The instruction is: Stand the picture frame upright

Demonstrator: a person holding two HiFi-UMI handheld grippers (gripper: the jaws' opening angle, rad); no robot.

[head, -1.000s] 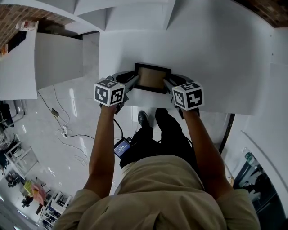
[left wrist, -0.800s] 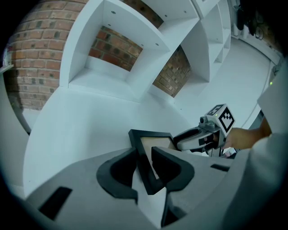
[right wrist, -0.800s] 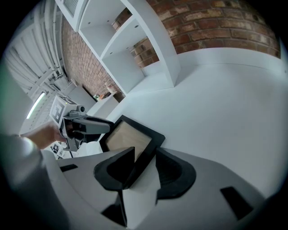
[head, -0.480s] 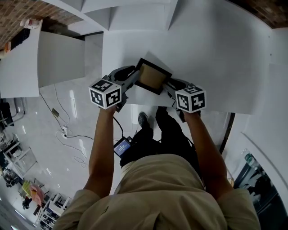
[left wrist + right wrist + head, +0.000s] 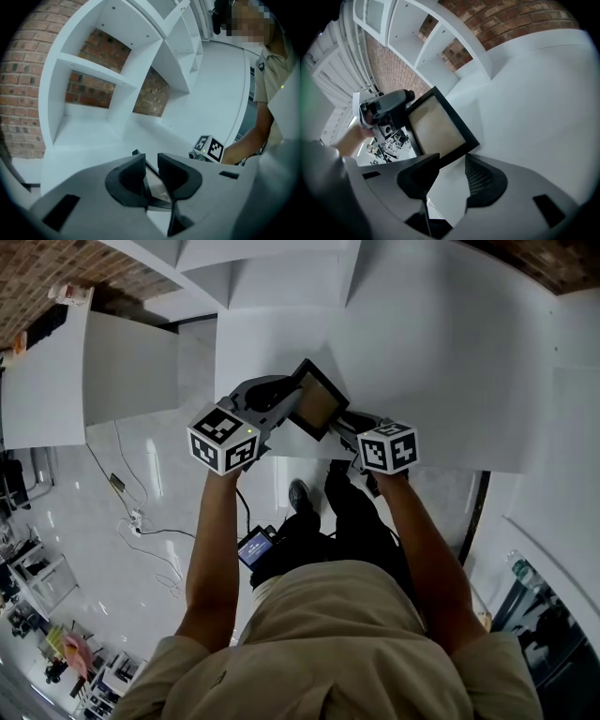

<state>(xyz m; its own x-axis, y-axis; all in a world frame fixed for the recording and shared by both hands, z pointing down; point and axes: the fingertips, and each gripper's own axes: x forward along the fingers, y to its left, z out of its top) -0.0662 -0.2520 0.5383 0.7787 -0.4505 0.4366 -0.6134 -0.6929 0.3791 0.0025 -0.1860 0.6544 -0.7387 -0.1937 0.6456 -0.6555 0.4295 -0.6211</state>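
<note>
The black picture frame [image 5: 319, 399] with a tan panel is lifted at a tilt over the white tabletop [image 5: 431, 362], near its front edge. My left gripper [image 5: 281, 411] is shut on the frame's left edge, and in the left gripper view the thin black edge [image 5: 157, 190] runs between the pads. My right gripper [image 5: 345, 424] sits at the frame's lower right side with its jaws opening. In the right gripper view the frame [image 5: 436, 126] stands just ahead of the fingertips, which do not press on it. The left gripper [image 5: 386, 110] shows there too, holding the far edge.
White shelving [image 5: 112, 79] against a brick wall [image 5: 84, 91] rises behind the table. The table's front edge [image 5: 441, 468] runs just under both grippers. Below it lie the glossy floor with cables [image 5: 141, 517] and the person's legs.
The frame has gone from lying flat to tilted up and turned, raised by the left gripper. The right gripper has drawn back slightly toward the table edge and its jaws have widened.
</note>
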